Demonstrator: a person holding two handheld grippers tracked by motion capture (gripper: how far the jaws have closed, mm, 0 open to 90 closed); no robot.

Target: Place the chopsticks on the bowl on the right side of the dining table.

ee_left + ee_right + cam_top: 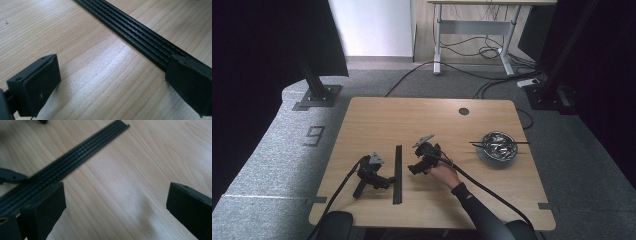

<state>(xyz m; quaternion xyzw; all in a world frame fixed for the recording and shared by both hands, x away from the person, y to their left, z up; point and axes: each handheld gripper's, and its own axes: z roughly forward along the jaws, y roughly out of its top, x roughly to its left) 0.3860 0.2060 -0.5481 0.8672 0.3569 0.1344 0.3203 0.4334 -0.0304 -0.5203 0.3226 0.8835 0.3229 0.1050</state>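
A long black ribbed strip (398, 174) lies flat on the wooden table (377, 120), a little left of the table's middle, its length running from near the front edge toward the far edge. In the left gripper view the strip (135, 35) crosses the frame diagonally, its lengthwise grooves plainly visible, and one end passes behind the right-hand jaw; whether that jaw touches it cannot be told. The left claw (388, 181) lies on the table just left of the strip, with no hand on it and its cable trailing off toward the front edge; the left claw (110, 85) has its jaws spread wide with bare wood between them, gripping nothing. The right claw (412, 170) sits just right of the strip, held by the person's right hand (443, 175), whose dark sleeve enters from the front edge. In the right gripper view the right claw (115, 210) likewise stands wide apart and empty over bare wood, with the strip (67, 162) lying beyond and to the side of its left-hand jaw, slightly blurred. Toward the right edge of the table rests a shiny metal bowl (499, 146) on a grey plate, with a thin dark stick (484, 144) laid across it. A round dark hole (463, 111) marks the table near its far edge.
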